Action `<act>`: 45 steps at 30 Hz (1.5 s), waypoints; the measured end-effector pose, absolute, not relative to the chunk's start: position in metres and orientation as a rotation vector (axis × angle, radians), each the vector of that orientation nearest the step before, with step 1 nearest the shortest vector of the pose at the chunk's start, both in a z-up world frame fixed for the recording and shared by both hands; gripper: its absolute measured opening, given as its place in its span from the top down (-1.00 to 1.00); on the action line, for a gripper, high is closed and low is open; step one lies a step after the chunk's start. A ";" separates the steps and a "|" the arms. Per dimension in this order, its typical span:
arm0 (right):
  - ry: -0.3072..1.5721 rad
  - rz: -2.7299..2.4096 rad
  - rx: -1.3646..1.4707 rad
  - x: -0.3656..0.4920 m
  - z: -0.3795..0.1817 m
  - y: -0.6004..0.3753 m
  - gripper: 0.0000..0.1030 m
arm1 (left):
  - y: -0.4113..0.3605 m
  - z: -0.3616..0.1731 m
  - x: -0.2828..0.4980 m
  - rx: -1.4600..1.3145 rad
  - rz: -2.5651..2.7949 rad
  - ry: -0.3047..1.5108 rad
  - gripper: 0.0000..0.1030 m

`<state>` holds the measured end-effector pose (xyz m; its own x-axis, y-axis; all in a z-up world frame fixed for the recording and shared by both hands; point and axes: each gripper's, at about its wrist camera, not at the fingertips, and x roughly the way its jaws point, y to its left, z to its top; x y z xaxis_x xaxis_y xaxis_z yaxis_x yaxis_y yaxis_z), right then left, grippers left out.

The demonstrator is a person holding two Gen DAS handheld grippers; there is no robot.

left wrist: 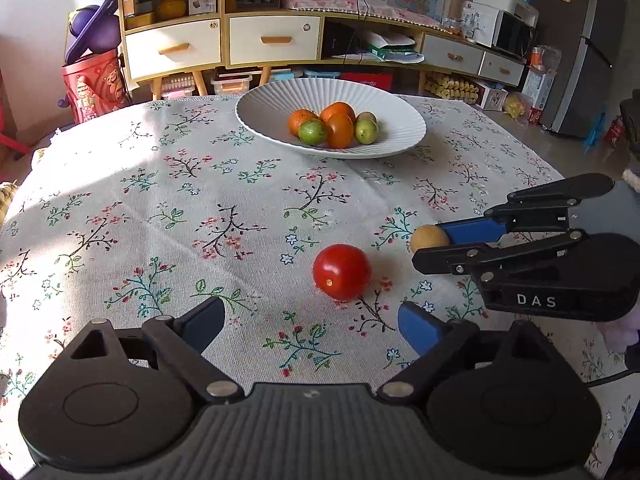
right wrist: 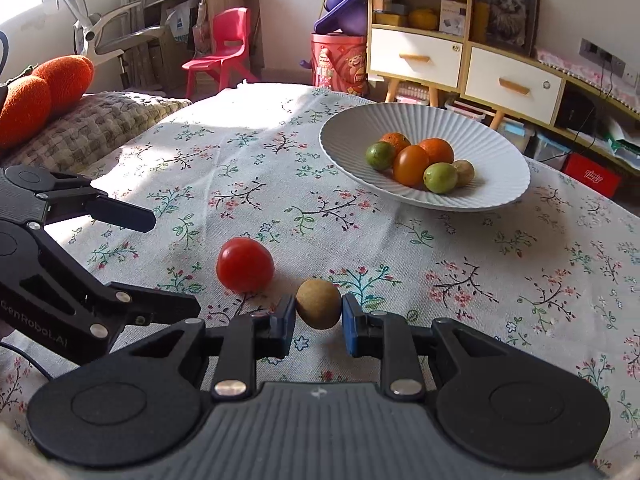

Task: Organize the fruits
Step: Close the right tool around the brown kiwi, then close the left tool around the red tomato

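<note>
Here white plate [left wrist: 280,100] holds six fruits; right jaws pinch brown fruit [right wrist: 319,304], left jaws wide.

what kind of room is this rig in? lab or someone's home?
Most likely a home living room. Clues: a floral tablecloth on the table with a white ribbed fruit plate, a wooden drawer cabinet packed with household clutter, and a child's red plastic chair beside a desk.

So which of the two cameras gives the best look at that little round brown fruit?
The right wrist view: the small round brown fruit sits centred, pinched between the right gripper's blue fingers. In the left wrist view it shows only partly, off to the side behind those fingers.
</note>
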<state>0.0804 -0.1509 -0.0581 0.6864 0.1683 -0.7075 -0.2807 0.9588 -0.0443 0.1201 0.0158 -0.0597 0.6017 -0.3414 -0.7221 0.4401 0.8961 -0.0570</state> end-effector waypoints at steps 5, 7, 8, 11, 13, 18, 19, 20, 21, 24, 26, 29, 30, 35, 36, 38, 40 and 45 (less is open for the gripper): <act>0.774 0.231 -0.142 0.080 -0.057 -0.161 0.56 | 0.004 -0.063 0.123 0.133 -0.481 0.806 -0.36; 0.773 0.226 -0.140 0.080 -0.056 -0.163 0.56 | 0.001 -0.063 0.125 0.127 -0.487 0.804 -0.29; 0.772 0.223 -0.139 0.079 -0.056 -0.165 0.56 | -0.001 -0.064 0.126 0.125 -0.491 0.803 -0.24; 0.773 0.218 -0.134 0.079 -0.056 -0.168 0.56 | -0.007 -0.064 0.127 0.120 -0.504 0.795 -0.12; 0.772 0.215 -0.134 0.078 -0.056 -0.170 0.56 | -0.010 -0.064 0.128 0.119 -0.509 0.787 -0.06; 0.769 0.211 -0.130 0.077 -0.055 -0.173 0.56 | -0.015 -0.066 0.131 0.121 -0.506 0.773 0.08; 0.768 0.209 -0.130 0.077 -0.054 -0.173 0.56 | -0.015 -0.066 0.131 0.121 -0.501 0.769 0.12; 0.767 0.209 -0.129 0.077 -0.054 -0.174 0.56 | -0.016 -0.066 0.131 0.120 -0.496 0.767 0.16; 0.766 0.209 -0.129 0.077 -0.054 -0.174 0.56 | -0.015 -0.066 0.132 0.117 -0.492 0.766 0.19; 0.765 0.209 -0.129 0.077 -0.054 -0.174 0.56 | -0.015 -0.067 0.132 0.113 -0.486 0.767 0.35; 0.766 0.209 -0.129 0.077 -0.054 -0.174 0.56 | -0.015 -0.068 0.133 0.113 -0.484 0.778 0.50; 0.767 0.211 -0.132 0.077 -0.054 -0.175 0.56 | -0.015 -0.071 0.134 0.122 -0.472 0.806 0.55; 0.767 0.212 -0.133 0.077 -0.054 -0.174 0.56 | -0.014 -0.072 0.133 0.124 -0.464 0.810 0.57; 0.767 0.212 -0.132 0.077 -0.054 -0.174 0.56 | -0.012 -0.071 0.132 0.114 -0.469 0.811 0.60; 0.766 0.211 -0.133 0.077 -0.054 -0.174 0.56 | -0.012 -0.070 0.132 0.112 -0.470 0.813 0.60; 0.766 0.210 -0.132 0.077 -0.054 -0.175 0.56 | -0.012 -0.069 0.132 0.111 -0.474 0.814 0.61; 0.766 0.210 -0.131 0.077 -0.053 -0.174 0.56 | -0.013 -0.068 0.132 0.112 -0.477 0.813 0.61; 0.758 0.209 -0.132 0.078 -0.048 -0.175 0.56 | -0.012 -0.062 0.133 0.108 -0.473 0.811 0.62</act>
<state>0.0781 -0.1752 -0.0483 0.7071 0.1397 -0.6931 -0.2346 0.9711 -0.0436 0.1331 -0.0122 -0.0622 0.5912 -0.3649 -0.7192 0.4462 0.8908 -0.0852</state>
